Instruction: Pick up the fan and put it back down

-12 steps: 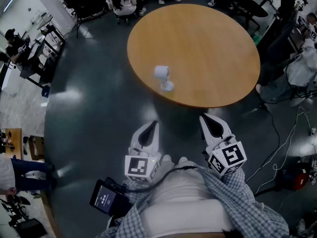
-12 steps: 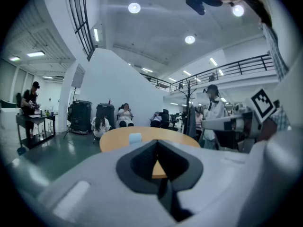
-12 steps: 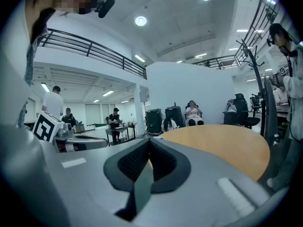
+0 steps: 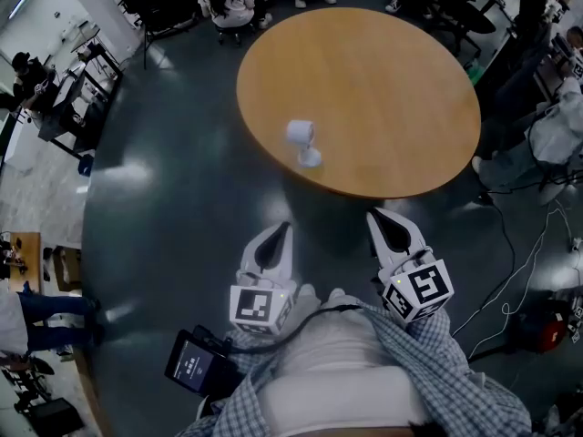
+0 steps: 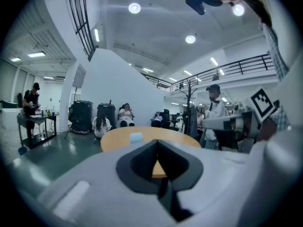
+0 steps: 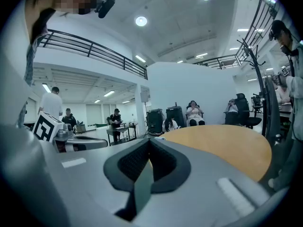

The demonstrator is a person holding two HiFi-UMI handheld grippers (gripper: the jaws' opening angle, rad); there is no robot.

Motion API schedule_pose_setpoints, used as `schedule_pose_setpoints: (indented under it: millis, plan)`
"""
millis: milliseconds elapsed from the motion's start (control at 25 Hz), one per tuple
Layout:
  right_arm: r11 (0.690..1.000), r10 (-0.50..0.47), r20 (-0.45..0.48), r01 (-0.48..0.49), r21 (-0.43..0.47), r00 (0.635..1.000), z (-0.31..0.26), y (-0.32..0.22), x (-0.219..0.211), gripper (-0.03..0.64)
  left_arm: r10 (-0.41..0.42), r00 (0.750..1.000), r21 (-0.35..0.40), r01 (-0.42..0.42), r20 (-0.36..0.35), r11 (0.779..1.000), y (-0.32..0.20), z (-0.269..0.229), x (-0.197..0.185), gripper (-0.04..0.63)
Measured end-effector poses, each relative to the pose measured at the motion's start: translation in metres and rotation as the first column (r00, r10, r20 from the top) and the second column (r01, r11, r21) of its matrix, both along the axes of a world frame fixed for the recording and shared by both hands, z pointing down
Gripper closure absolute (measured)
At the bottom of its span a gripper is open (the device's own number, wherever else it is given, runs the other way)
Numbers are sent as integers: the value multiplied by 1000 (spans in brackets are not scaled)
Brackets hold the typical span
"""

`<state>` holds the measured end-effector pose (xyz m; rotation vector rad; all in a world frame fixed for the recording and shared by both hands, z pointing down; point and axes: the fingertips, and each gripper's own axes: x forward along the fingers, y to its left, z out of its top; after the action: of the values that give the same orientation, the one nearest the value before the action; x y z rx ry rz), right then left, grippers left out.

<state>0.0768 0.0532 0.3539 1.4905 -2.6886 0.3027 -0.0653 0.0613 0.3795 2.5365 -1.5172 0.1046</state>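
A small white fan (image 4: 302,142) stands on the round wooden table (image 4: 383,89), near the table's front left edge. Both grippers hang over the dark floor, short of the table and close to the person's body. In the head view my left gripper (image 4: 283,227) points toward the fan from below, its jaws together with nothing between them. My right gripper (image 4: 373,215) sits beside it, just before the table's front rim, jaws also together and empty. The left gripper view shows the fan (image 5: 136,137) small and far off on the table (image 5: 156,132), beyond the closed tips (image 5: 158,141). In the right gripper view the closed tips (image 6: 149,140) face the table (image 6: 227,143).
People sit on chairs (image 4: 226,3) beyond the table's far side. Desks with equipment (image 4: 64,98) line the left, and another person (image 4: 547,126) sits at the right. Cables (image 4: 510,271) trail over the floor at right. A handheld screen (image 4: 193,364) hangs at the person's waist.
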Motion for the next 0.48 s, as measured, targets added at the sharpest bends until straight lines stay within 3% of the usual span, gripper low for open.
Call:
schedule_pose_setpoints:
  millis: [480]
  plan:
    - [1000,12,22,-12,-6,1000,1,2,13,614,-2,1000,6,2,8,1000,4,0,10,595]
